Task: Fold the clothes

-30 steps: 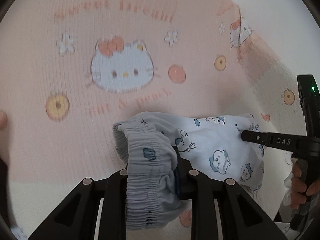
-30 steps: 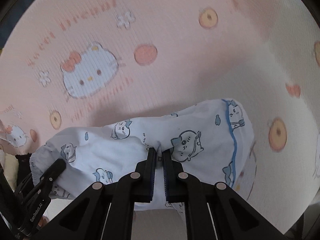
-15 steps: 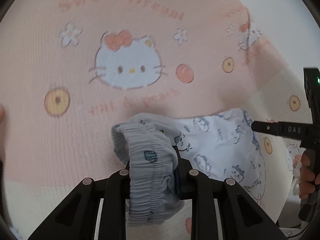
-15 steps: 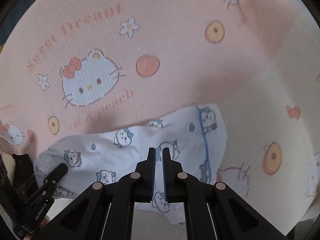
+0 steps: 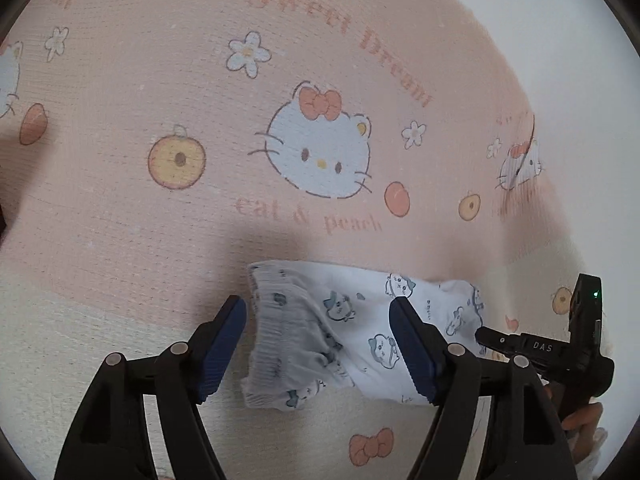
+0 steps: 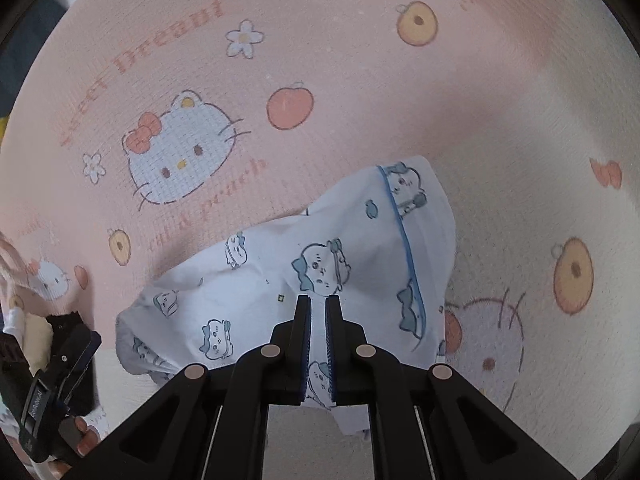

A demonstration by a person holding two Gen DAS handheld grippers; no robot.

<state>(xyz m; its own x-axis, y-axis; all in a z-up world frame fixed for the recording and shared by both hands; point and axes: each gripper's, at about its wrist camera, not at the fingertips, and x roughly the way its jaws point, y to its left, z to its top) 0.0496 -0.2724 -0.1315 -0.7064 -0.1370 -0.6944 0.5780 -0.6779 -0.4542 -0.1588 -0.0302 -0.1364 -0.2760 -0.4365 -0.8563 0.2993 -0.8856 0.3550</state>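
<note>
A small pale blue garment (image 5: pixel 360 328) printed with cartoon animals lies on a pink and cream cat-print blanket (image 5: pixel 160 80). Its gathered elastic waistband (image 5: pixel 280 332) sits between the fingers of my left gripper (image 5: pixel 318 304). The jaws are opening and stand wide, and neither blue pad touches the cloth. In the right wrist view my right gripper (image 6: pixel 318 300) is shut on a pinch of the garment (image 6: pixel 340 240) near its blue-piped hem (image 6: pixel 400 232). The cloth rises slightly toward that pinch.
The blanket (image 6: pixel 360 60) covers almost the whole view, pink farther off and cream nearer. A pale wall (image 5: pixel 560 20) shows past its far right edge. A person's hand (image 5: pixel 580 420) holds the right tool. Dark items (image 6: pixel 24 40) lie beyond the blanket's left edge.
My left gripper's jaws have opened and let go of the waistband, which now lies on the blanket. The left view has rolled. My right gripper sank a little, still gripping the cloth.
</note>
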